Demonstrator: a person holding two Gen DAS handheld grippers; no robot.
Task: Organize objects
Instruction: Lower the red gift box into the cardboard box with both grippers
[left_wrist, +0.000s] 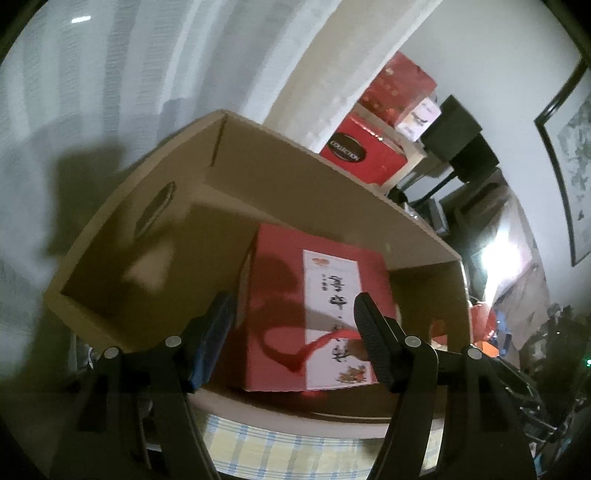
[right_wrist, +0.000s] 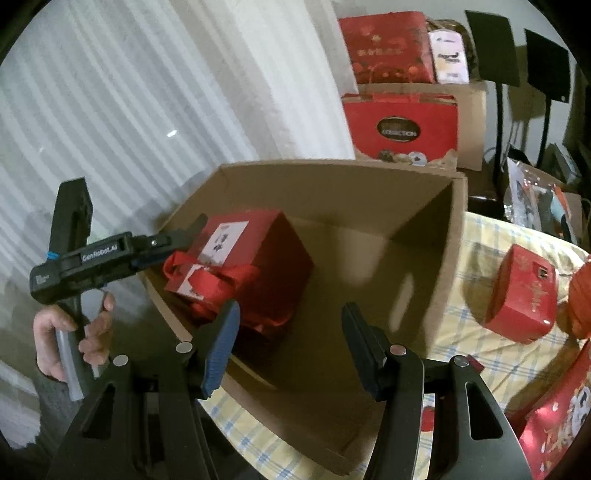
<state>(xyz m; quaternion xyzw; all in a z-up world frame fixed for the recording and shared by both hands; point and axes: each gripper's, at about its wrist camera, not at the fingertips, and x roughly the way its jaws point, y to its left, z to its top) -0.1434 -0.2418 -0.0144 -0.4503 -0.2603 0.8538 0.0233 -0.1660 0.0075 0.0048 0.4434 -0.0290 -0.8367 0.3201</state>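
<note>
My left gripper (left_wrist: 295, 332) hung with jaws spread, pinching nothing, just above the red gift box (left_wrist: 314, 314) that sat inside the open cardboard box (left_wrist: 295, 177) on the checked cloth (left_wrist: 277, 450). My right gripper (right_wrist: 290, 347) also had its jaws spread and empty over the carton's near wall. A second red box (right_wrist: 521, 295) lay on the cloth outside.

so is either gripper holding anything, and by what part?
Nothing held. Left gripper is open over the red box in the carton, fingers apart from it; right gripper is open and empty.
</note>
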